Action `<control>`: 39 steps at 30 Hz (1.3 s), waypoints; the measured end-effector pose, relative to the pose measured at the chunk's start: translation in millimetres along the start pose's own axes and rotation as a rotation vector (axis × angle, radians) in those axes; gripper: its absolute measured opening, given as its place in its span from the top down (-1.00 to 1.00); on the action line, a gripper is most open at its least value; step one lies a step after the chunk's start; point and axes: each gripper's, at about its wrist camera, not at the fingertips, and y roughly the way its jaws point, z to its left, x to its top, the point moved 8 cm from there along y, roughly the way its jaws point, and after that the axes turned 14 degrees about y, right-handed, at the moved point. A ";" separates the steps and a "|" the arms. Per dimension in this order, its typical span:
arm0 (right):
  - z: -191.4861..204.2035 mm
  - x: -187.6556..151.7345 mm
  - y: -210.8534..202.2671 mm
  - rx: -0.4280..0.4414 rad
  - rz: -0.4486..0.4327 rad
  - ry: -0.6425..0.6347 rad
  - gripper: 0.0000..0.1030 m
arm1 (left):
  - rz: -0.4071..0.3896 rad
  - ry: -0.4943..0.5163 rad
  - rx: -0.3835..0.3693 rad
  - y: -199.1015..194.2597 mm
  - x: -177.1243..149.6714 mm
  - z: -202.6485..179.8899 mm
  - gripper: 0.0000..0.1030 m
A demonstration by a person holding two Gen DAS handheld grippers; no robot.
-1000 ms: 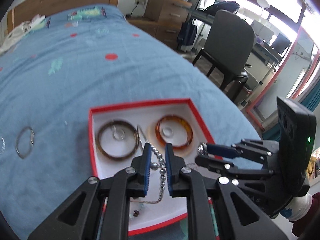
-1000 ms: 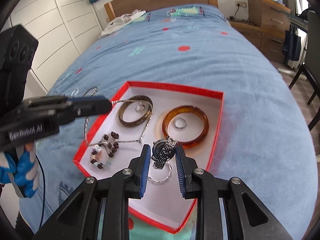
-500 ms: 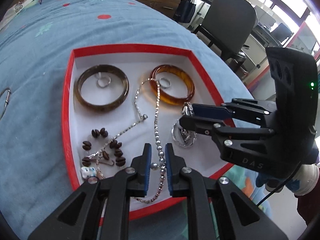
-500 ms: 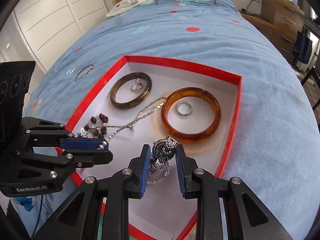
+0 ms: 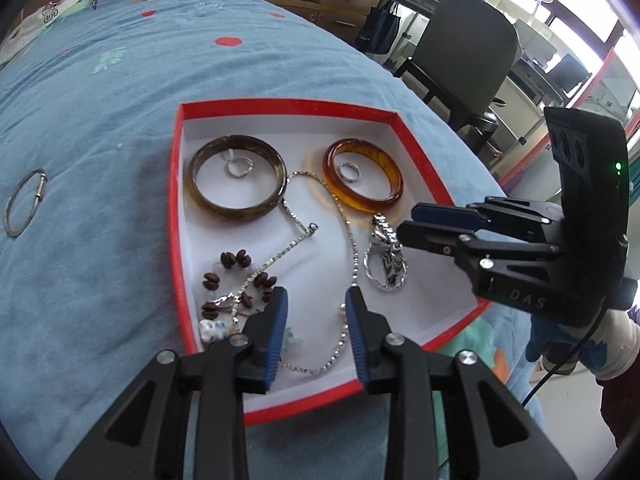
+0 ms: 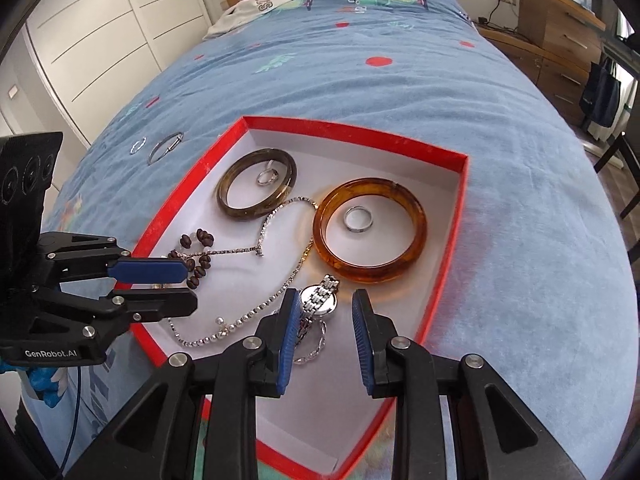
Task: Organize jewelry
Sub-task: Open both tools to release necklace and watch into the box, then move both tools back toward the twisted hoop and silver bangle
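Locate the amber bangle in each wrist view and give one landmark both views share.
Left wrist view: the amber bangle lies right of centre in the upper half, in the red box's far right part, with a small ring inside it.
Right wrist view: the amber bangle lies just right of centre, mid-frame, beside the box's right wall.
Shared landmark: the dark bangle, directly left of it in both views.

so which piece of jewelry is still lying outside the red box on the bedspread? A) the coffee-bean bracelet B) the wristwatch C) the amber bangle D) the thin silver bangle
D: the thin silver bangle lies on the blue bedspread to the left of the red box, while the amber bangle, the wristwatch and the coffee-bean bracelet are all inside it.
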 end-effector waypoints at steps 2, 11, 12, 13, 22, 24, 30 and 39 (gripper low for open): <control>1.2 0.8 -7.4 -0.004 -0.010 0.000 0.47 | -0.011 0.000 0.011 -8.5 -0.3 -0.6 0.44; 30.3 1.7 -50.0 0.007 -0.080 -0.016 0.44 | -0.107 -0.016 0.141 -76.5 -1.8 8.1 0.29; 37.0 2.0 -56.1 0.010 -0.092 -0.022 0.43 | -0.120 -0.018 0.158 -85.4 -2.4 10.4 0.29; 42.4 1.9 -60.8 0.013 -0.101 -0.026 0.41 | -0.134 -0.022 0.185 -97.9 -4.6 14.1 0.29; 106.2 -0.6 -109.0 0.052 -0.192 -0.077 0.25 | -0.225 -0.084 0.366 -187.7 -36.6 41.9 0.15; 120.1 -1.8 -117.9 0.059 -0.208 -0.091 0.19 | -0.240 -0.096 0.399 -205.3 -47.2 48.5 0.14; 159.4 -11.1 -134.1 0.073 -0.239 -0.131 0.04 | -0.265 -0.138 0.495 -252.0 -83.3 65.3 0.10; 206.5 -24.6 -135.7 0.081 -0.243 -0.166 -0.06 | -0.277 -0.189 0.585 -288.8 -126.4 91.9 0.09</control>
